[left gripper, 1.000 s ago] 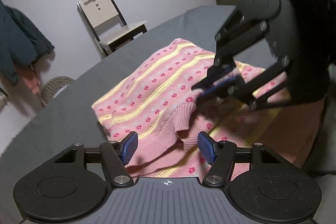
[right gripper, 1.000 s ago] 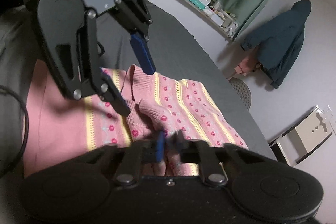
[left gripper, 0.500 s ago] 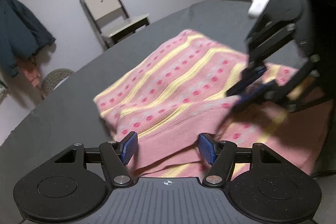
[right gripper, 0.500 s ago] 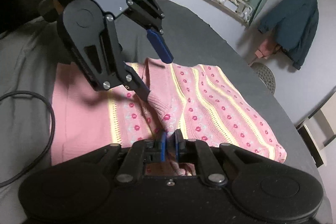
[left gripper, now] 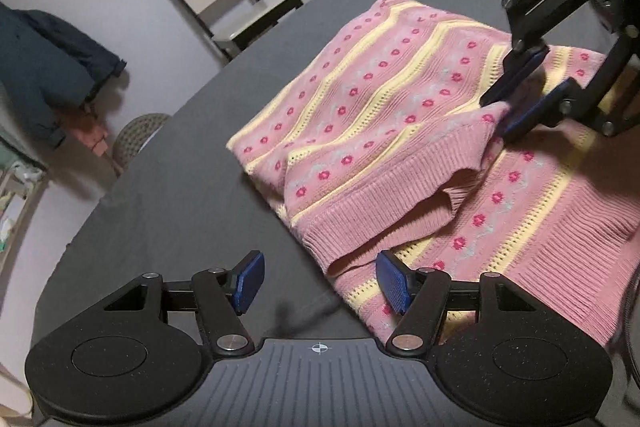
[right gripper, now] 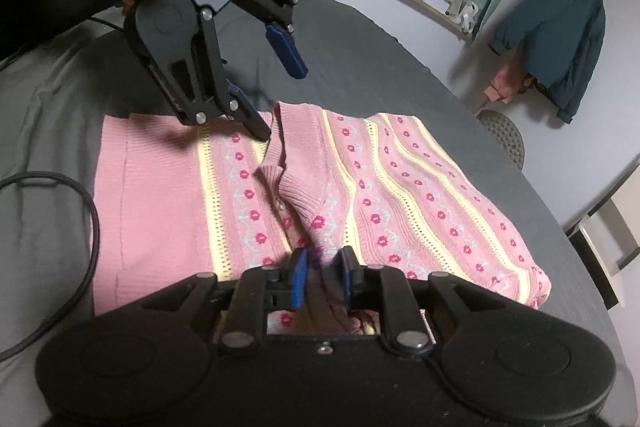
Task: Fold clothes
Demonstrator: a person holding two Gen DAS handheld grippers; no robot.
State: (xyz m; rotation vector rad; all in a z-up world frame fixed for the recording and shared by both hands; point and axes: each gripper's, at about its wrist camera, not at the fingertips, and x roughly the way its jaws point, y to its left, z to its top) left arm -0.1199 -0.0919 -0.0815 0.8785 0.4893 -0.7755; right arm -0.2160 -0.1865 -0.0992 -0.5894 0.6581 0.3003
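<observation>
Since the earlier frame, the folded sweater (left gripper: 400,131) flap has dropped flat onto the dark bench (left gripper: 168,211). On the right gripper (right gripper: 323,277), fingers are opening, knit between them but no longer pinched. On the left gripper (left gripper: 320,279), fingers stand wide, empty, at the ribbed hem. Judged mid-fold: next, free the right gripper, then grasp an edge for another fold.
</observation>
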